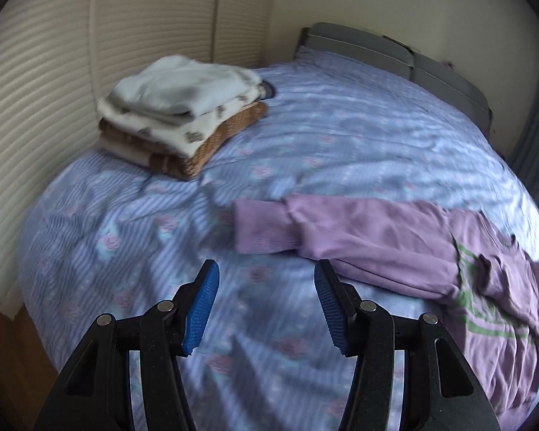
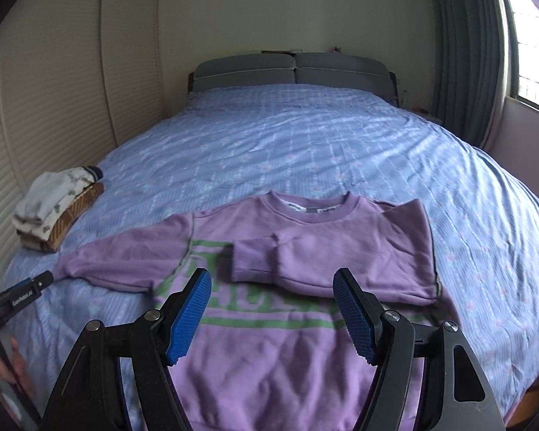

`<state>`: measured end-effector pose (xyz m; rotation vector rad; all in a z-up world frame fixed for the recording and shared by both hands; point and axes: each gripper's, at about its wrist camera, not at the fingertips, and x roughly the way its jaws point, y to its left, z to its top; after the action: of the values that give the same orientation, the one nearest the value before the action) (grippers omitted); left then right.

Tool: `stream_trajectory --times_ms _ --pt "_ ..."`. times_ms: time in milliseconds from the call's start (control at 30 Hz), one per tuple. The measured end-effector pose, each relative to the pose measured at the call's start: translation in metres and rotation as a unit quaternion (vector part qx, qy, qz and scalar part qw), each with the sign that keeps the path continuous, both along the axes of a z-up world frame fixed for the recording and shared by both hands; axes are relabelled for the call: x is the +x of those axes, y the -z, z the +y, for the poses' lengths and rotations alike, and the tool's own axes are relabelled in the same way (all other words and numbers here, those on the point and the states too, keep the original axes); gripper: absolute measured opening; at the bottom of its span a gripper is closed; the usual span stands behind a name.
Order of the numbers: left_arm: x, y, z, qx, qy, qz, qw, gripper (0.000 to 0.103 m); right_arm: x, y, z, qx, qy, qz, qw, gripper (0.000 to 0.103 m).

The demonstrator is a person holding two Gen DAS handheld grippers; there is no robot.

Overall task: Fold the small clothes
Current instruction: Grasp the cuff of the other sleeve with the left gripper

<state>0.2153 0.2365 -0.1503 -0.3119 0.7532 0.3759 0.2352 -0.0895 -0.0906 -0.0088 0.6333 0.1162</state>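
A purple sweatshirt (image 2: 269, 341) with green lettering lies front up on the blue bedspread (image 2: 305, 136). Its right sleeve (image 2: 327, 255) is folded across the chest; its left sleeve (image 2: 125, 255) stretches out to the left. My right gripper (image 2: 272, 285) is open and empty above the chest lettering. My left gripper (image 1: 266, 276) is open and empty above the bedspread, just short of the left sleeve's cuff (image 1: 262, 230); it also shows at the left edge of the right wrist view (image 2: 21, 292). The sweatshirt also shows in the left wrist view (image 1: 395, 244).
A stack of folded clothes (image 1: 183, 115) sits at the bed's left side near the slatted wardrobe doors (image 1: 46, 82); it also shows in the right wrist view (image 2: 57, 208). A grey headboard (image 2: 291, 68) stands at the far end. A curtain and window (image 2: 528, 36) are at the right.
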Motion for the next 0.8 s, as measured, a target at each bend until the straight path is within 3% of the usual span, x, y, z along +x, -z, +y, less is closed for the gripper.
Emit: stream_trajectory --times_ms 200,333,667,800 --pt "0.005 0.024 0.032 -0.09 -0.029 -0.007 0.9955 0.053 -0.01 0.006 0.036 -0.016 -0.034 0.002 0.999 0.07" --pt "0.011 0.032 0.034 -0.123 -0.04 -0.023 0.9913 0.045 -0.009 0.009 0.04 -0.025 -0.04 0.007 0.999 0.07" --pt "0.017 0.053 0.043 -0.234 -0.1 -0.079 0.9638 0.039 0.007 0.025 0.028 -0.026 -0.018 0.028 0.999 0.07" --pt "0.017 0.054 0.045 -0.249 -0.114 -0.101 0.9565 0.036 0.015 0.035 0.02 -0.016 -0.004 0.045 0.999 0.07"
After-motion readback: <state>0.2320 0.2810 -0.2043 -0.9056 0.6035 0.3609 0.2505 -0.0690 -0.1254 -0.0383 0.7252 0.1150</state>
